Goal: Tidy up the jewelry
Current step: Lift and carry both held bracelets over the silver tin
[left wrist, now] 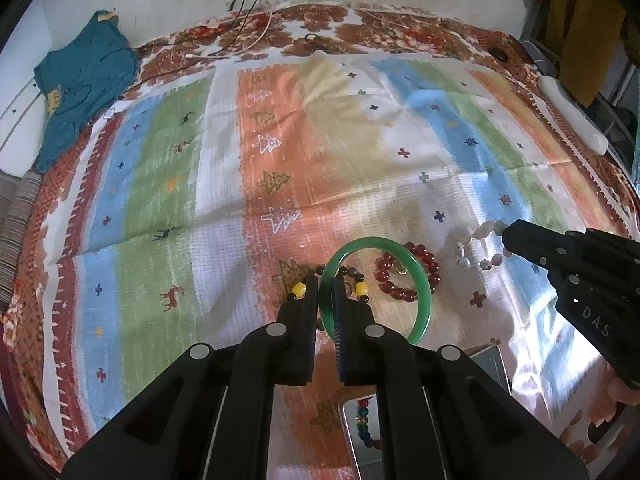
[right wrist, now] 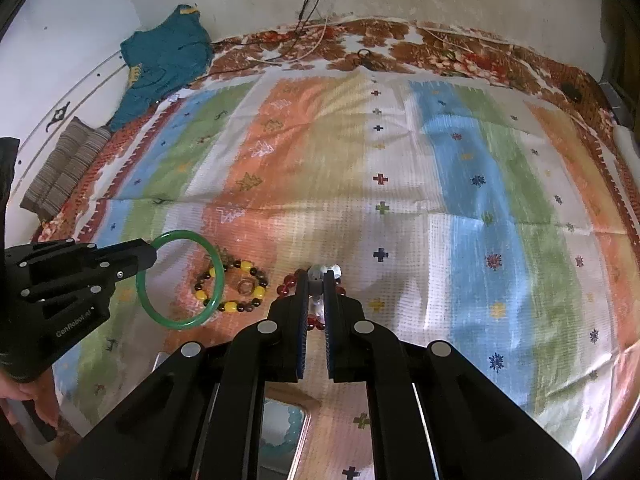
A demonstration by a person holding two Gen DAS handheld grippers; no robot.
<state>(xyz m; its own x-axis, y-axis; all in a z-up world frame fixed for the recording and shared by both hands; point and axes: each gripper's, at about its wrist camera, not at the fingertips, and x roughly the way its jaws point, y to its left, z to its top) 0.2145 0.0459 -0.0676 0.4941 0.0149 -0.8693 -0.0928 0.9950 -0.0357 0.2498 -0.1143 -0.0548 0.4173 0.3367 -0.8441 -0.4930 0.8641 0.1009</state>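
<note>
Both tongs are squeezed tight, and each one holds a piece of jewelry. Left gripper (left wrist: 325, 280) pinches the rim of a green bangle (left wrist: 420, 276), and the ring sticks out past its tips, up off the cloth. From the other side you can see the same left gripper (right wrist: 150, 254) holding the green bangle (right wrist: 180, 322) by its top edge, tilted over the cloth.

Right gripper (right wrist: 316, 276) is closed on a string of pale white beads (right wrist: 326, 269). Seen from the left side, the right gripper (left wrist: 505, 236) has the white bead bracelet (left wrist: 480, 234) hanging from its tip in a loose loop.

Under the bangle lies a yellow and black bead bracelet (right wrist: 236, 306) flat on the cloth, with a small gold ring (right wrist: 246, 286) inside it. Just beside it, behind the right tongs, lies a red bead bracelet (left wrist: 404, 292), also flat. A small gold thing (left wrist: 398, 267) sits inside the red loop.

Close to the cameras, below the tongs, is a wooden box with a mirror (left wrist: 360, 432). Colored beads show in the glass there.

Everything rests on a striped cloth (right wrist: 460, 208) with little crosses, trees and deer. Under it is a brown flowered blanket (left wrist: 360, 26). A blue-green sweater (right wrist: 168, 56) lies at the far left corner, near a folded striped cloth (right wrist: 64, 168).
</note>
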